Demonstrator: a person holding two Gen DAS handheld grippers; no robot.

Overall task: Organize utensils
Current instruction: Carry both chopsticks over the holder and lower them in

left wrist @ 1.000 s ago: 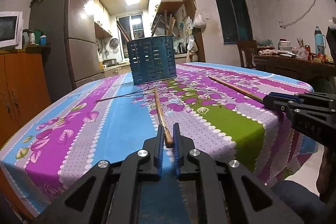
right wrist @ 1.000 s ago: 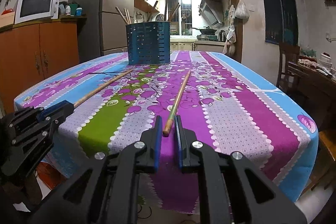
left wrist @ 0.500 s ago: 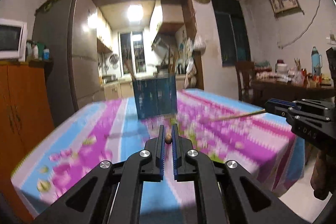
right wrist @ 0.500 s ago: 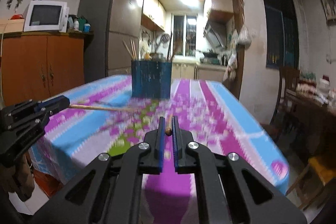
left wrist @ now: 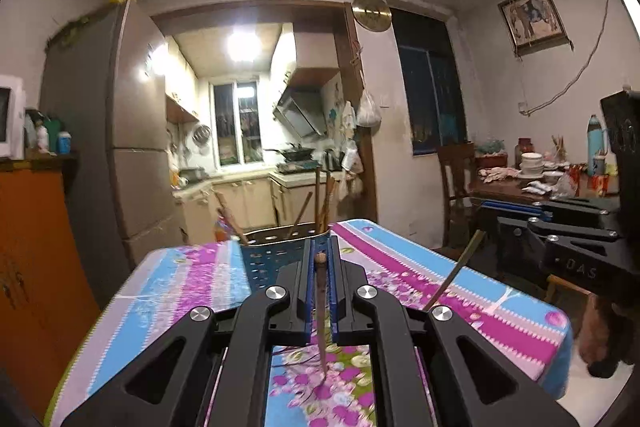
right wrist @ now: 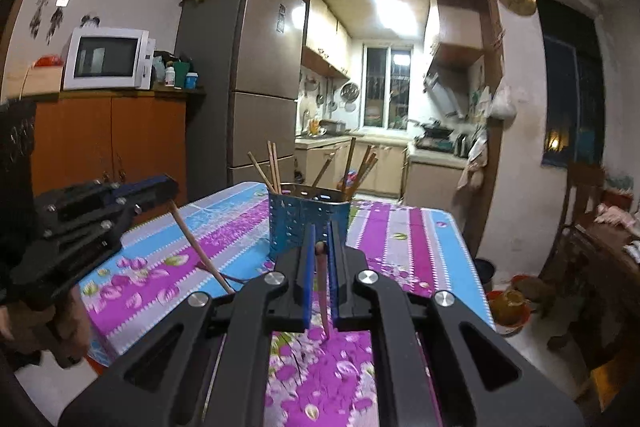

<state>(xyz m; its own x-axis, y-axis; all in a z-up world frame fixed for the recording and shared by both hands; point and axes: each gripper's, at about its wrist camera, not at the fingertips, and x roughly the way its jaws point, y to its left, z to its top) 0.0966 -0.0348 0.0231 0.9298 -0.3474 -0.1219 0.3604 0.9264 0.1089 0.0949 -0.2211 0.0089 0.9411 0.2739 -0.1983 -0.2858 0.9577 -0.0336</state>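
A wooden chopstick (left wrist: 320, 291) is clamped between the narrowed jaws of the left gripper (left wrist: 320, 259), its thick end up near the fingertips and its thin tip hanging down over the floral tablecloth (left wrist: 176, 287); a second chopstick (right wrist: 322, 287) is pinched the same way in the right gripper (right wrist: 320, 247), tip downward above the purple stripe; both sticks are held clear of the table; the blue perforated utensil holder (right wrist: 308, 223) is seen just beyond the right gripper's fingertips, near the far edge of the table, with several chopsticks already standing in it; in the left view the holder (left wrist: 272, 259) is partly hidden behind the fingers.
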